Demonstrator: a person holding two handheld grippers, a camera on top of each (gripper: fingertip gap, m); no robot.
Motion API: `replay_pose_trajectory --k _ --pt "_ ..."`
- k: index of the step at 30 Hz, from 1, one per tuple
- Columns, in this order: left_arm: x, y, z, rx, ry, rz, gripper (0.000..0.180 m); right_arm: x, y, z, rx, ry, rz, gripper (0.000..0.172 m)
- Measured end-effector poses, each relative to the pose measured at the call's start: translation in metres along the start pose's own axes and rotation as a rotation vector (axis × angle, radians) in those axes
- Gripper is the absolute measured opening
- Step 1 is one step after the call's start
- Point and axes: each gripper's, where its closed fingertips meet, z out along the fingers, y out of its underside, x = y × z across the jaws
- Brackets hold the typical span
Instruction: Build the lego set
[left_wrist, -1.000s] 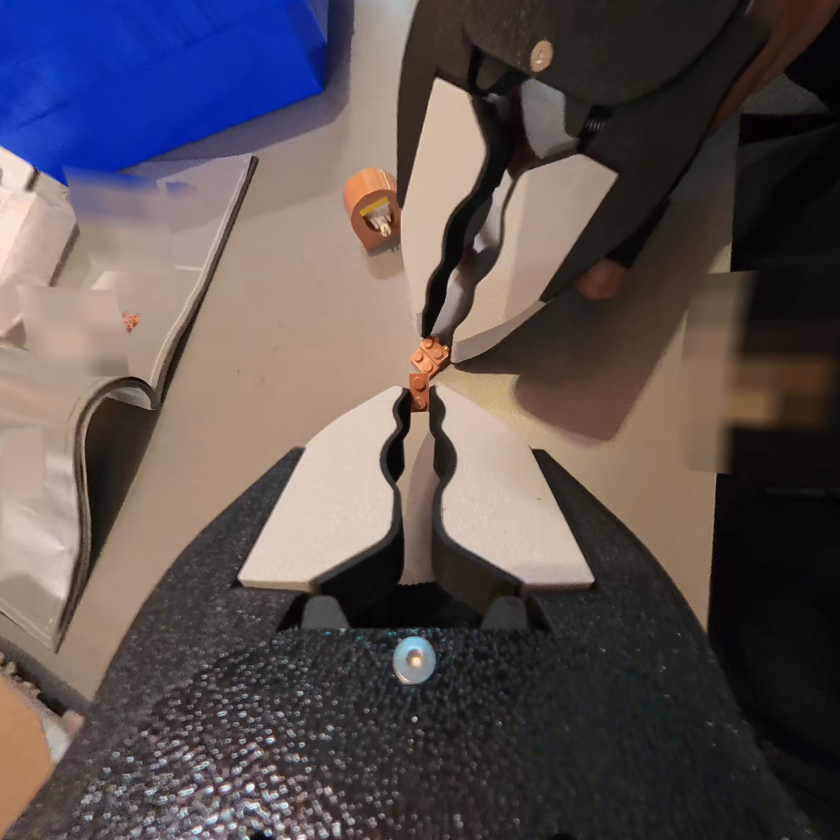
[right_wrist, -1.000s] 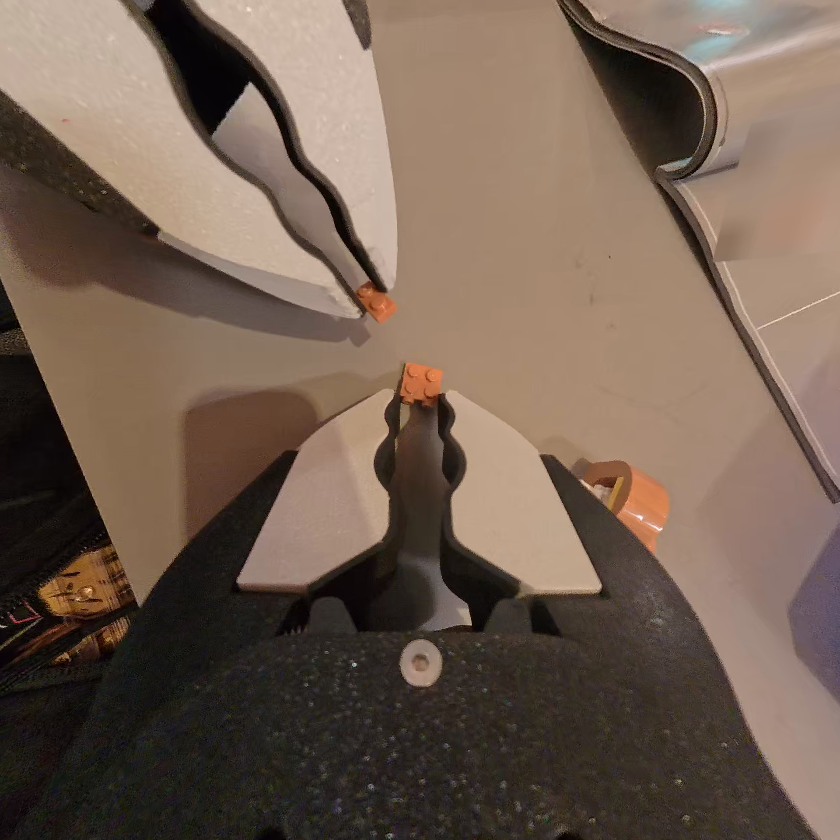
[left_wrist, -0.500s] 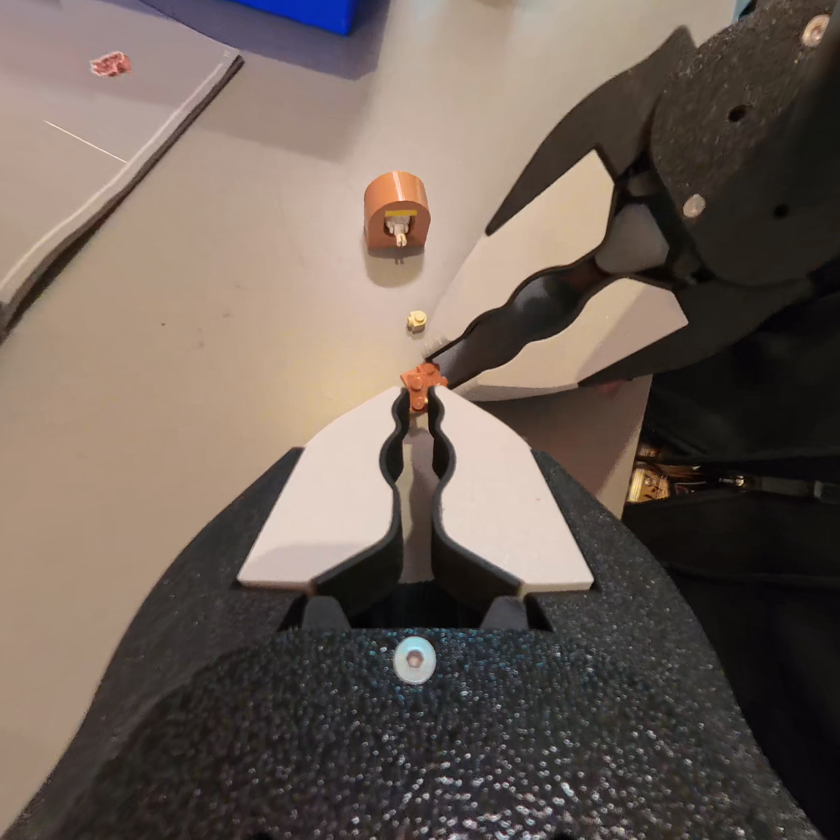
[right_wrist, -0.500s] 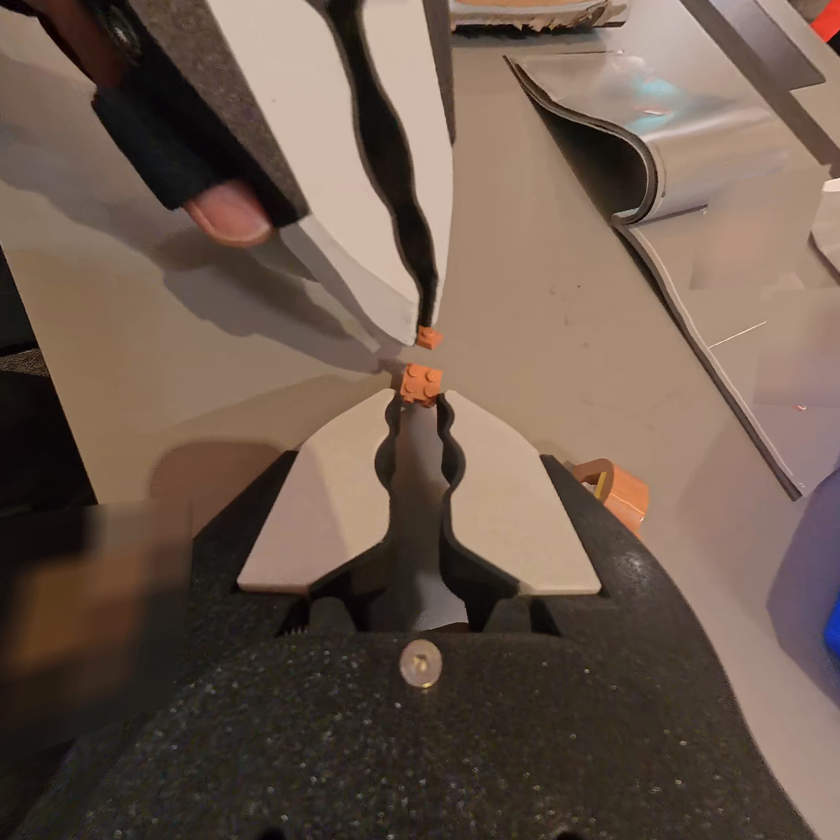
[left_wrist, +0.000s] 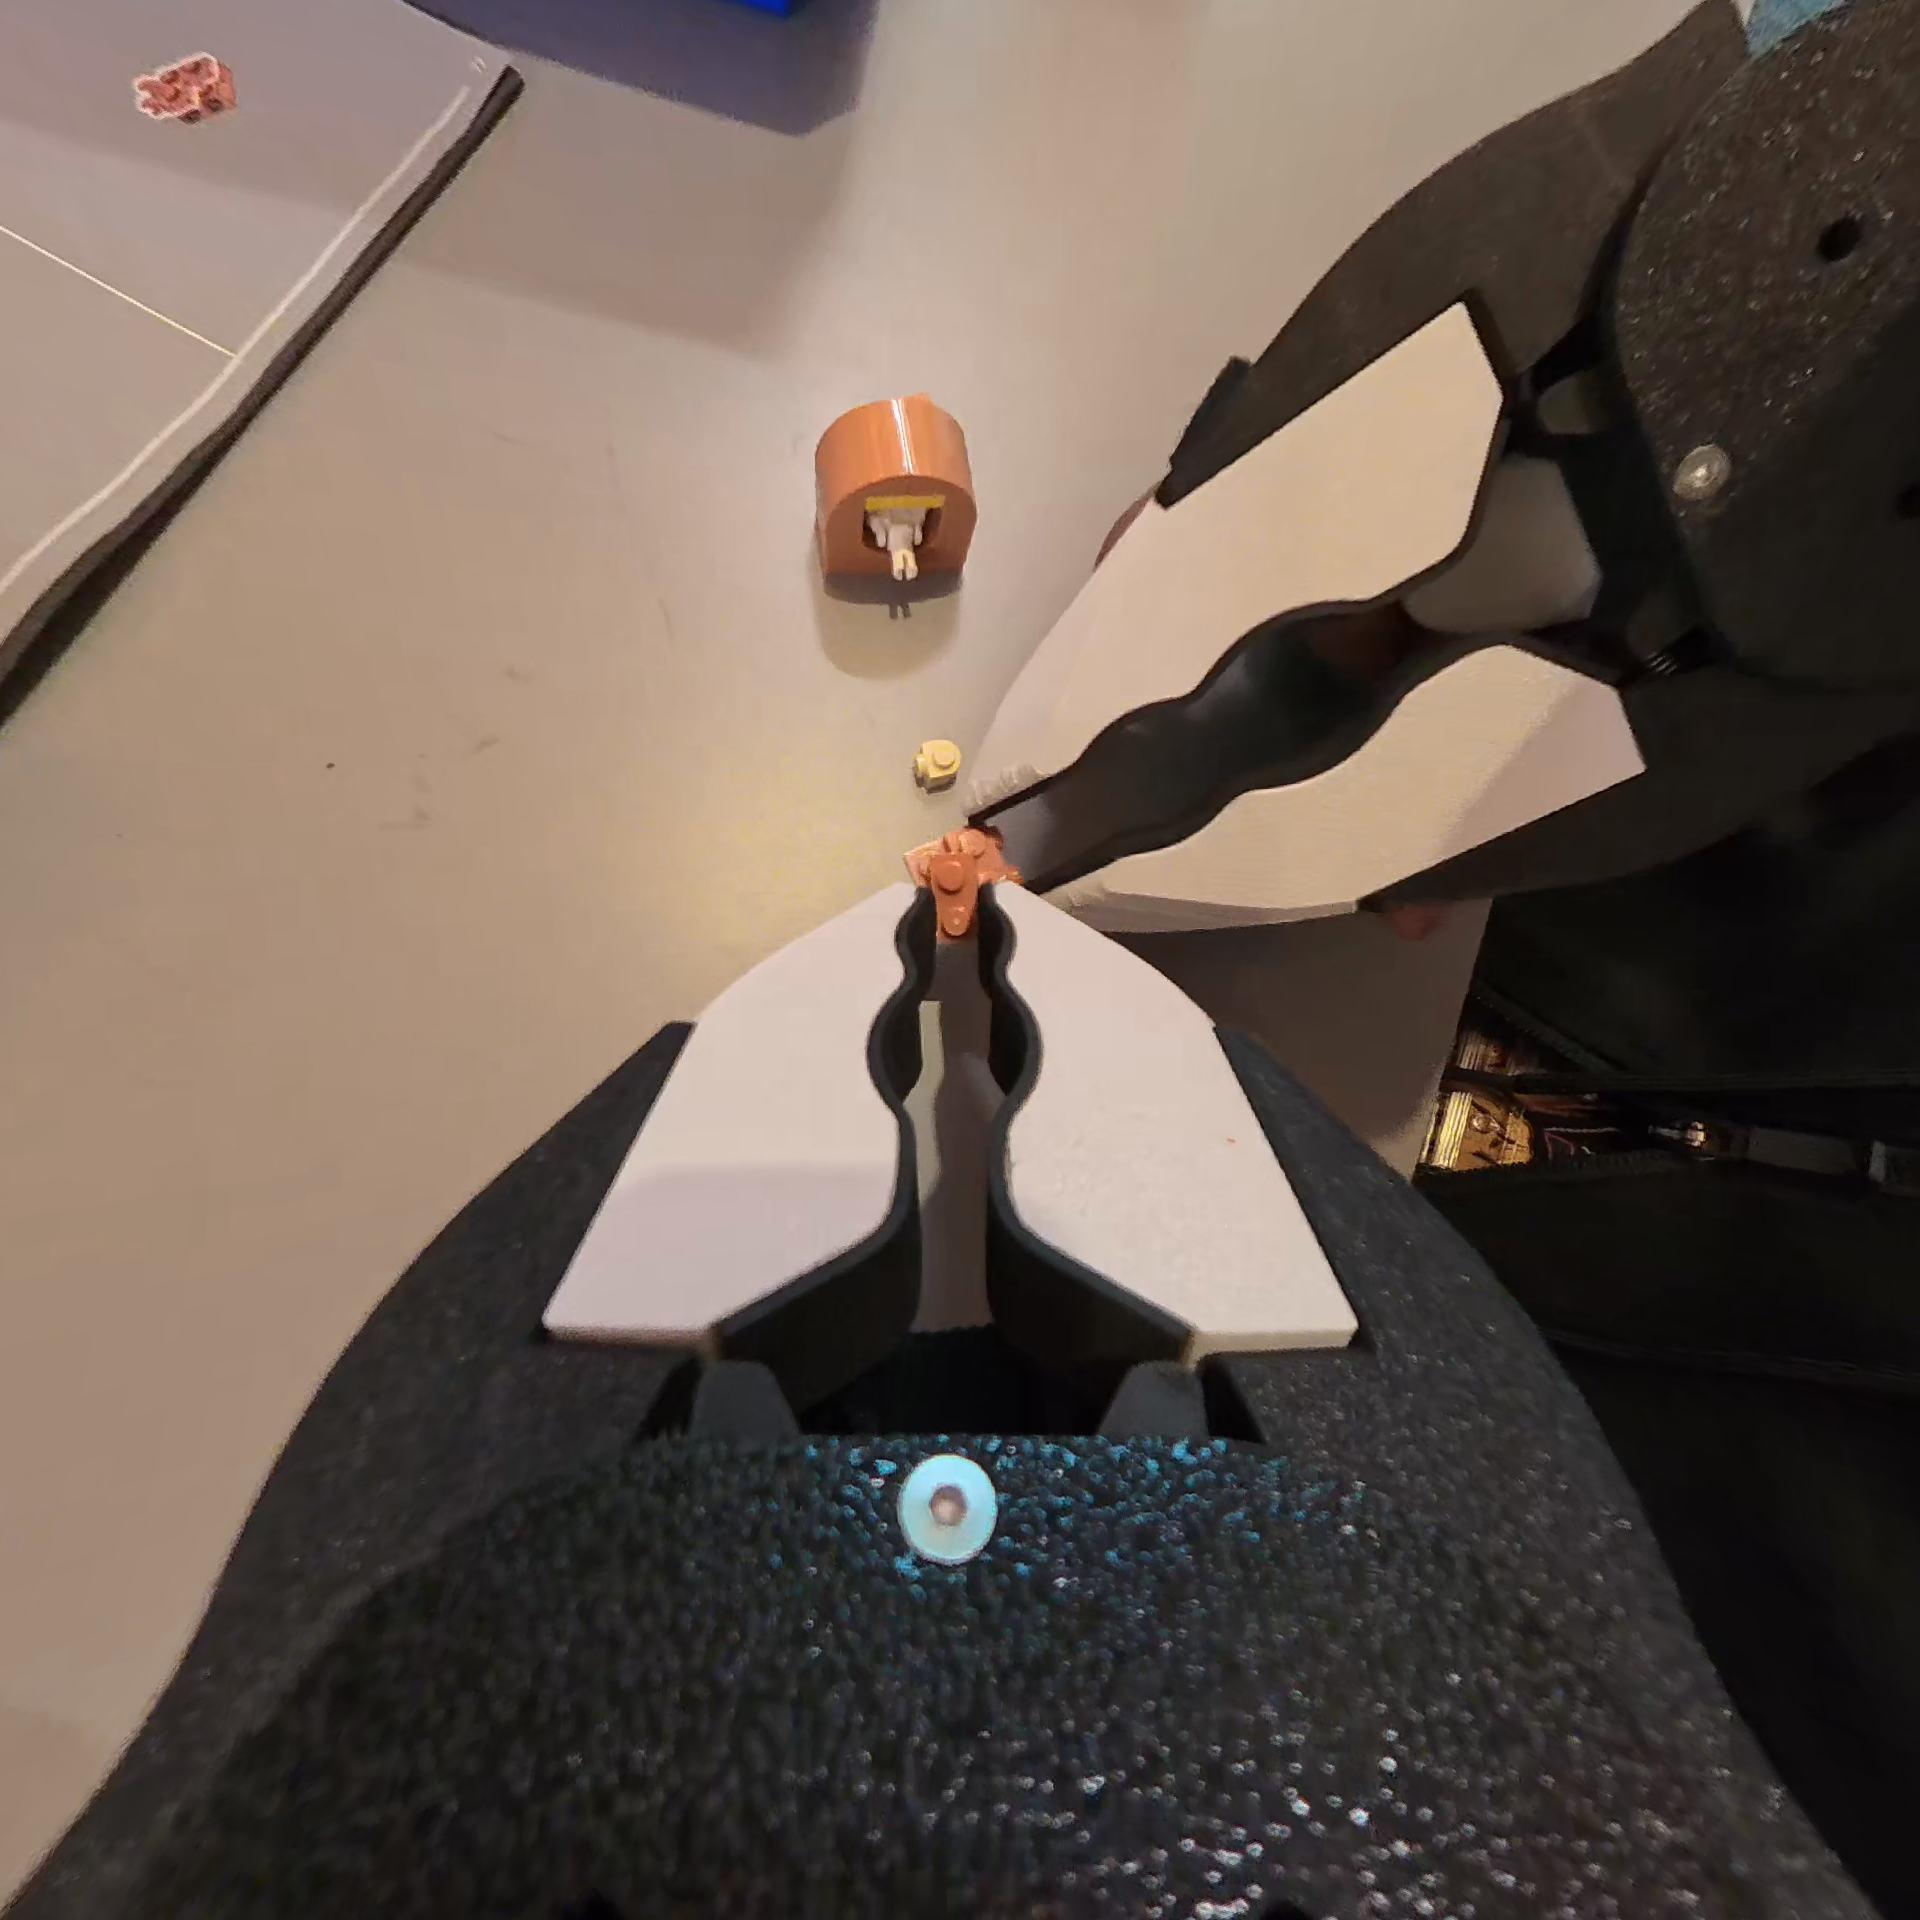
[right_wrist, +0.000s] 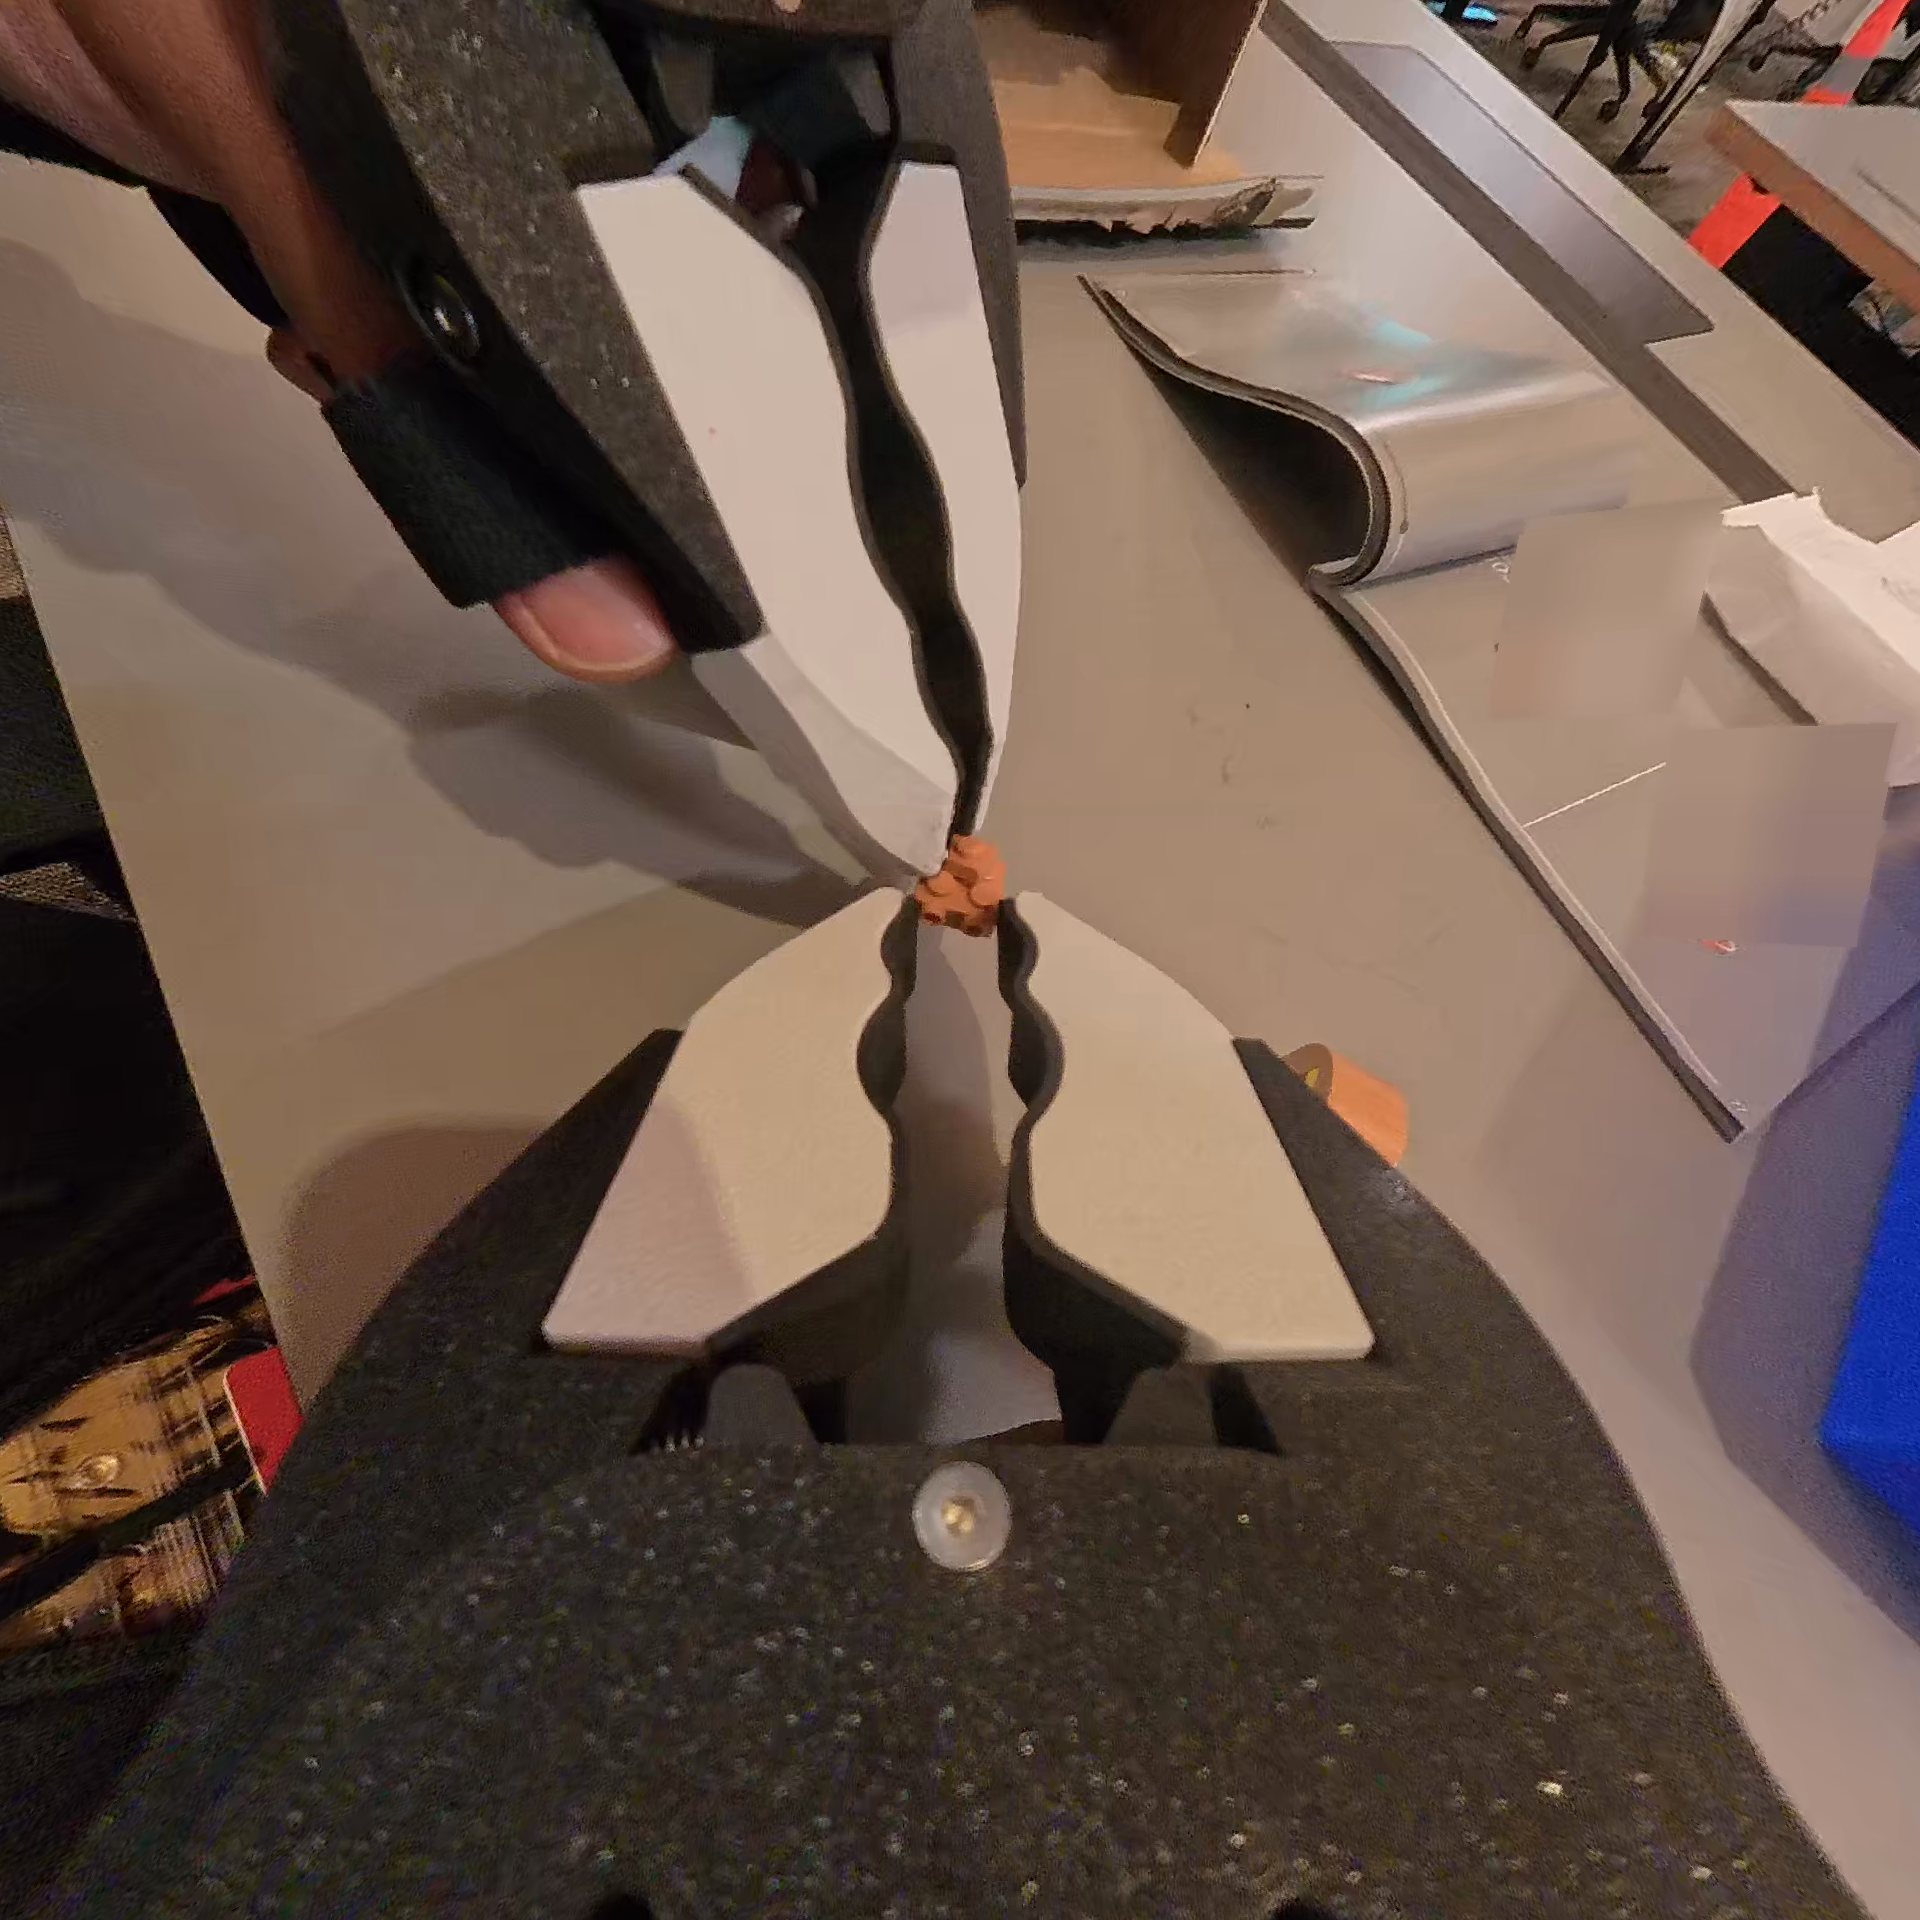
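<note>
My left gripper (left_wrist: 954, 906) is shut on a narrow orange plate (left_wrist: 952, 891), gripped edge-on at its fingertips. My right gripper (right_wrist: 958, 916) is shut on a small square orange plate (right_wrist: 954, 906) with studs. The two orange pieces meet tip to tip above the grey table (left_wrist: 468, 831). In the left wrist view the right gripper (left_wrist: 1000, 844) comes in from the right with its square plate (left_wrist: 977, 854) against the narrow one. In the right wrist view the left gripper (right_wrist: 961, 836) reaches down from above with its narrow plate (right_wrist: 979, 862) touching the square plate.
An orange round holder (left_wrist: 896, 499) with a white pin stands on the table beyond the tips. A small yellow round stud (left_wrist: 938, 767) lies near the right gripper's fingers. A grey mat (left_wrist: 156, 312) lies at the left, its curled end (right_wrist: 1455, 447) showing in the right wrist view. A blue box (right_wrist: 1881, 1330) is at the right. The tips of both grippers are at nearly the same place.
The two grippers have closed the gap between them; the orange pieces, apart half a second ago, now touch. Both grasps have stayed the same.
</note>
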Motion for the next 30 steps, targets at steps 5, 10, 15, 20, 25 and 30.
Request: replay_pose_trajectory --k 5,10,15,20,25,30 --pt "0.001 -0.001 -0.002 0.002 -0.001 -0.003 0.007 0.001 -0.003 -0.002 0.027 0.029 -0.03 0.014" --pt "0.002 -0.003 -0.005 0.01 0.012 -0.017 0.007 0.001 -0.007 -0.005 0.059 0.04 -0.04 0.014" --pt "0.001 -0.005 -0.007 0.026 0.034 -0.049 0.007 0.001 -0.011 -0.007 0.09 0.04 -0.045 0.013" --pt "0.003 -0.011 -0.01 0.057 0.081 -0.089 0.007 0.003 -0.015 -0.013 0.142 0.055 -0.063 0.013" --pt "0.008 -0.019 -0.018 0.092 0.126 -0.113 0.007 0.005 -0.024 -0.021 0.226 0.099 -0.101 0.013" --pt "0.019 -0.03 -0.029 0.117 0.152 -0.1 0.007 0.003 -0.029 -0.03 0.291 0.143 -0.141 0.013"
